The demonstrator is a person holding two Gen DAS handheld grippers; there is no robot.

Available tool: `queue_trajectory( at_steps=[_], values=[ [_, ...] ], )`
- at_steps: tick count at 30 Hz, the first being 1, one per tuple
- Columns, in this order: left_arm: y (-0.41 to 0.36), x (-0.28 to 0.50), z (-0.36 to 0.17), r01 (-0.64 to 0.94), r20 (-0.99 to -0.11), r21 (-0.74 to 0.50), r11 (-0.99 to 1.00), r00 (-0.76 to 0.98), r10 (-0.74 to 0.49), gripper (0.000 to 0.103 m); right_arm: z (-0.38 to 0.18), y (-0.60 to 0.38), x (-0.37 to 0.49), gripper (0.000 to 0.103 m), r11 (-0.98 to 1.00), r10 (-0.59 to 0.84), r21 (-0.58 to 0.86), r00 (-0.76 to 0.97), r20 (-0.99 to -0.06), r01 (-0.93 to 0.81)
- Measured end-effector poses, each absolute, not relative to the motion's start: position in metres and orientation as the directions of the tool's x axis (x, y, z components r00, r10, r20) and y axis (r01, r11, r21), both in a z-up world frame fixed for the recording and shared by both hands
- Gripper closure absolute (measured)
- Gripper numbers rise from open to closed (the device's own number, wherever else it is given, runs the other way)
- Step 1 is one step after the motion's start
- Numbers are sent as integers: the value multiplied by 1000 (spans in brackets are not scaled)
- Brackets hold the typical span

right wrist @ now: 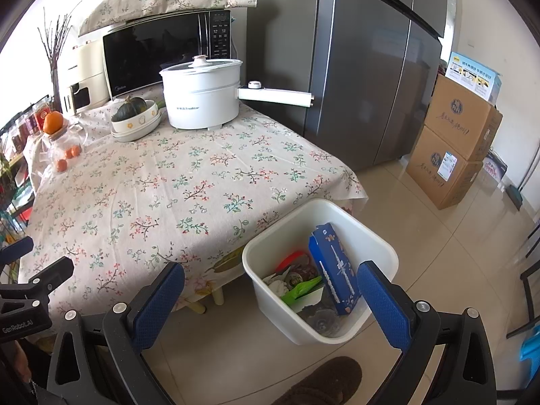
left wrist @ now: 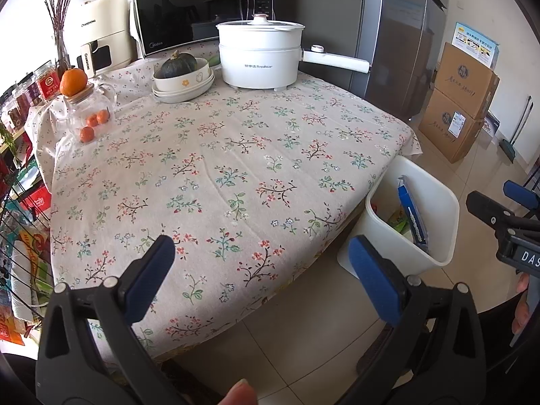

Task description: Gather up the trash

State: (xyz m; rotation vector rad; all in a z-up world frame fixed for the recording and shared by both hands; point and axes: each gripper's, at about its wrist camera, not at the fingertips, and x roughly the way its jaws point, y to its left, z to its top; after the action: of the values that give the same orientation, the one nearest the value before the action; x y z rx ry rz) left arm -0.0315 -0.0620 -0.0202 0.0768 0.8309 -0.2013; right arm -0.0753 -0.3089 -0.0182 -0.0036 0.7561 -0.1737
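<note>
Over the counter (left wrist: 236,155), left tool (left wrist: 261,270) wide open, empty; no loose trash seen on the cloth. Right tool (right wrist: 270,298) likewise open and empty above the bin (right wrist: 381,243), which holds a blue box (right wrist: 332,266) and wrappers. Collecting looks finished; next calls for a check for strays.

Open left hand-held gripper (left wrist: 261,263) above tablecloth (left wrist: 236,155)

My tabletop (right wrist: 189,185) fills the left and middle of the frame under a floral cloth. At its far end, upper centre, stand the microwave (right wrist: 162,50), a white pot (right wrist: 202,96) with its handle sticking out to the right, and stacked bowls (right wrist: 136,125) holding a squash (right wrist: 130,108). At the left edge sits a glass jar (right wrist: 62,148) with an orange (right wrist: 53,122) on top. On the tiled floor (right wrist: 422,236), lower centre, the white bin (right wrist: 320,270) stands just beside the tabletop's corner; cartons (right wrist: 455,141) are stacked at the right.
</note>
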Motion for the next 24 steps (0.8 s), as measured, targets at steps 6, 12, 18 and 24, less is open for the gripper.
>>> queue_trajectory(
  at_steps=[6, 12, 18, 24],
  values=[
    [-62, -32, -20, 207, -740, -12, 978, 656, -148, 1, -18, -309, -75, 0, 985, -159, -65, 714, -682, 158],
    [-62, -31, -20, 208, -740, -11, 978, 656, -148, 1, -18, -309, -75, 0, 985, -160, -64, 714, -682, 159],
    [-62, -32, -20, 207, -740, -11, 978, 656, -147, 1, -18, -309, -76, 0, 986, -157, -62, 715, -681, 158],
    [-62, -32, -20, 208, -740, -13, 978, 655, -150, 1, -18, -308, -75, 0, 985, -158, -62, 715, -681, 160]
  ],
)
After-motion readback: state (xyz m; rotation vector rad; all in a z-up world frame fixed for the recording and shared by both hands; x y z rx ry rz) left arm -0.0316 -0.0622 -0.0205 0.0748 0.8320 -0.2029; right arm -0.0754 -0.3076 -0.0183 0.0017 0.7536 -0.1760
